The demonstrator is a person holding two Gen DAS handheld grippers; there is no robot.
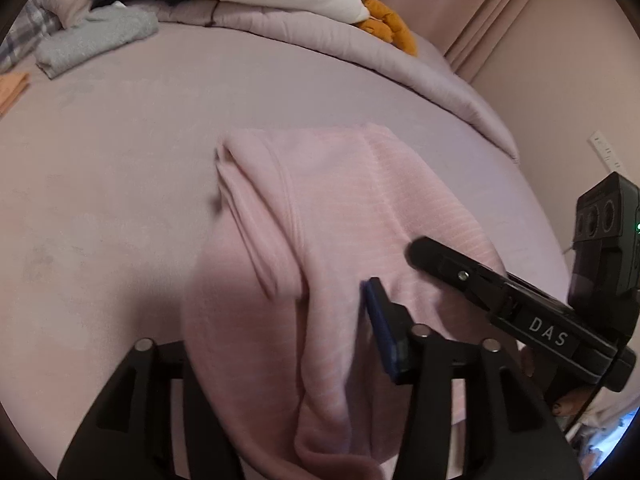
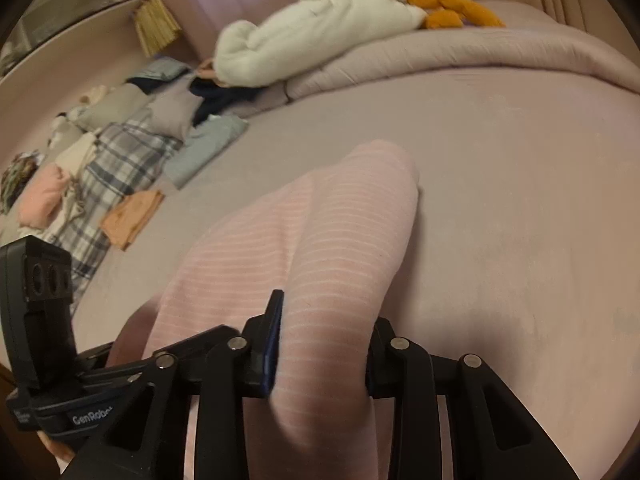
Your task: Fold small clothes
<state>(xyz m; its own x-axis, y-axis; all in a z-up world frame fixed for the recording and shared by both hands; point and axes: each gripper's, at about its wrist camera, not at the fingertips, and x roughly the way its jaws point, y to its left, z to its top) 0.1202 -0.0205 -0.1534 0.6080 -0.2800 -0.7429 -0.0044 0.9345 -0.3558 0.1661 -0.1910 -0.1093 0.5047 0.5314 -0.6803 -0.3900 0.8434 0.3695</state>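
Bed point(image 1: 120, 168) fills both views, its mauve sheet smooth and matte, with a puffy quilted comforter point(image 2: 480, 56) bunched along the far edge. On the comforter lies a soft white plush toy point(image 2: 320, 32) with orange feet point(image 2: 452, 10). Toward the head of the bed a plaid blanket point(image 2: 120, 168) carries loose heaps of clothes, and beside it sit a folded grey-blue garment point(image 2: 204, 148) and a flat folded orange cloth point(image 2: 132, 216).

The pink striped garment point(image 1: 320, 240), a fleecy knit with thin pale stripes and a ribbed seam, lies in the middle of the sheet, partly folded into long soft ridges, its near end raised off the bed.

The left claw point(image 1: 280, 344) stands wide apart, with the cloth draped between its fingers; I cannot tell whether it grips anything. The right claw point(image 2: 322, 344) is partly closed on a thick fold of the pink striped garment, both pads pressing into the fabric.
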